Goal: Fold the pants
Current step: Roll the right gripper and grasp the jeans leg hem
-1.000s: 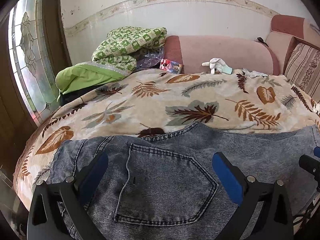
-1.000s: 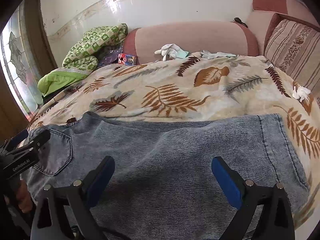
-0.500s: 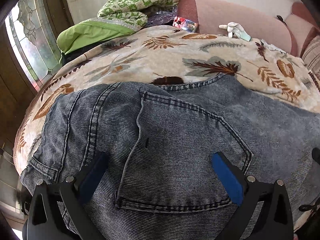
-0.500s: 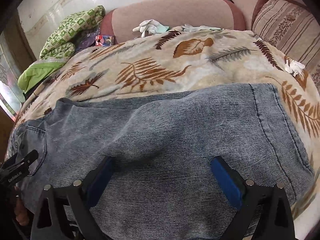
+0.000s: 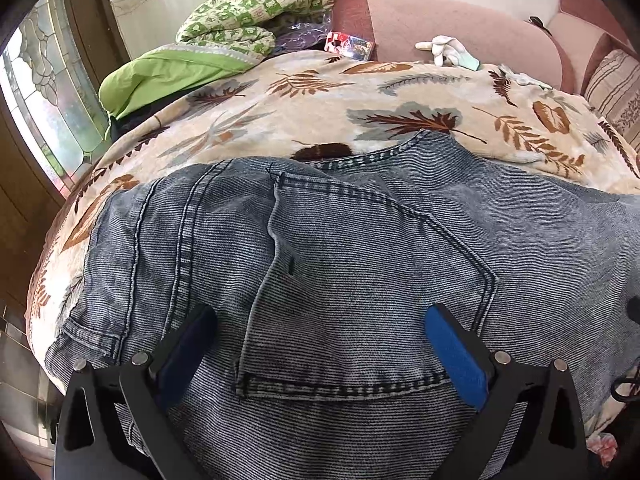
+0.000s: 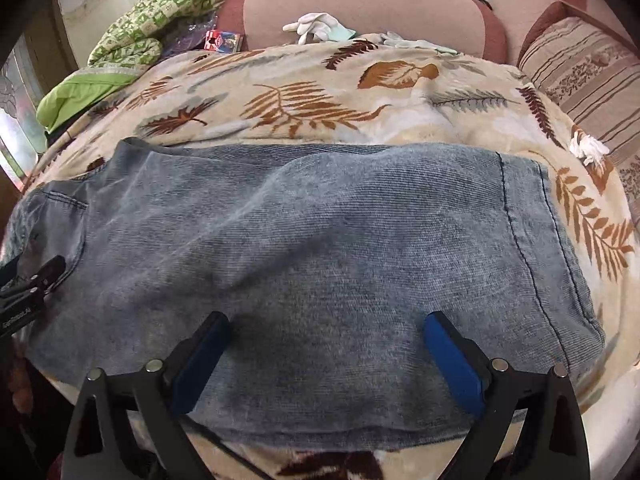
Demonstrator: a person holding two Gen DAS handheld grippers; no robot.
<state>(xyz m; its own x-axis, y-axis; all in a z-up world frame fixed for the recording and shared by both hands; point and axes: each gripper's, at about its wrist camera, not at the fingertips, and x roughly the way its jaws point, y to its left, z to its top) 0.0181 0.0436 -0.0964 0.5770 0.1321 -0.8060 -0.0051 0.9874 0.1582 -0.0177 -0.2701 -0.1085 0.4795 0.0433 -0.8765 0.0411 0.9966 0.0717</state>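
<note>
Faded denim pants (image 6: 304,264) lie flat across the near edge of a sofa seat draped in a leaf-print blanket (image 6: 320,92), already doubled leg over leg, waistband toward the left end and hem toward the right. Both tools have dropped closer to the cloth over the past second: a second ago the wall and sofa back filled much of each view, and now denim does. The left gripper (image 5: 320,344) hovers over the back pocket (image 5: 360,288) at the waist end, its blue-padded fingers (image 5: 456,360) spread wide and holding nothing. The right gripper (image 6: 324,356) hangs over the lower leg, short of the hem (image 6: 536,248), fingers likewise apart and empty. The pants themselves appear not to have shifted. The descent suggests the person is lining up grips for the next fold, probably hem toward waist; neither end has been pinched yet. A low ripple runs across the thigh area and may need smoothing. White gloves (image 6: 316,26) and a green quilt (image 5: 256,12) sit at the far edge, well apart.
</note>
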